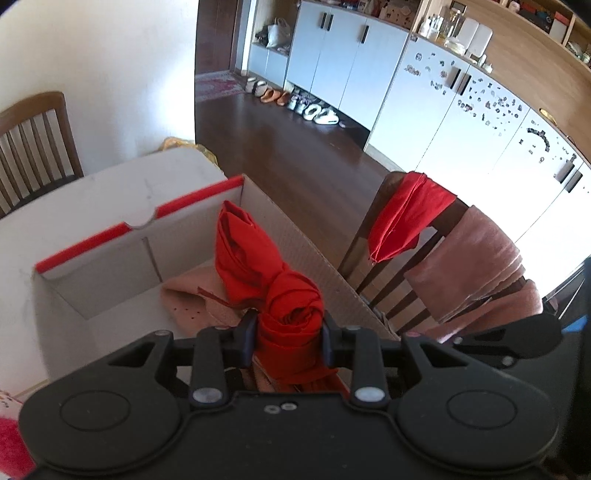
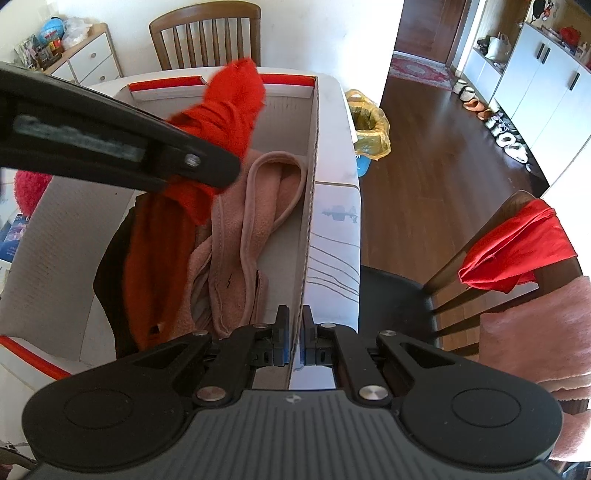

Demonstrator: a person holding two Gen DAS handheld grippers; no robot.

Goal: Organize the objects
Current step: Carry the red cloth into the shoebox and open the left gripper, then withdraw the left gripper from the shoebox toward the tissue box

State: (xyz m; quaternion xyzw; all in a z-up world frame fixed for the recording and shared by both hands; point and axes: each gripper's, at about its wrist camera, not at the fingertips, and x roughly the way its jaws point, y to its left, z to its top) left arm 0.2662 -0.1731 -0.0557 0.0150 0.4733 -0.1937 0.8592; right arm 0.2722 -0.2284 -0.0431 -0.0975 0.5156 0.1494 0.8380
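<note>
My left gripper (image 1: 290,326) is shut on a rolled red cloth (image 1: 273,273) and holds it over an open white cardboard box (image 1: 140,221) with a red-edged rim. From the right wrist view the same red cloth (image 2: 229,107) hangs above the box's far half. In the box lie a pink fleece garment (image 2: 258,206) and a rust-orange one (image 2: 159,258). My right gripper (image 2: 295,332) is shut on the box's near right wall (image 2: 314,177), whose cardboard edge runs between the fingers.
A chair to the right carries a draped red cloth (image 2: 517,254) and a pink towel (image 2: 535,332). Another wooden chair (image 2: 203,33) stands behind the white table (image 2: 340,206). A yellow-lined bin (image 2: 369,125) sits on the dark wooden floor, with shoes (image 1: 314,110) along the cupboards.
</note>
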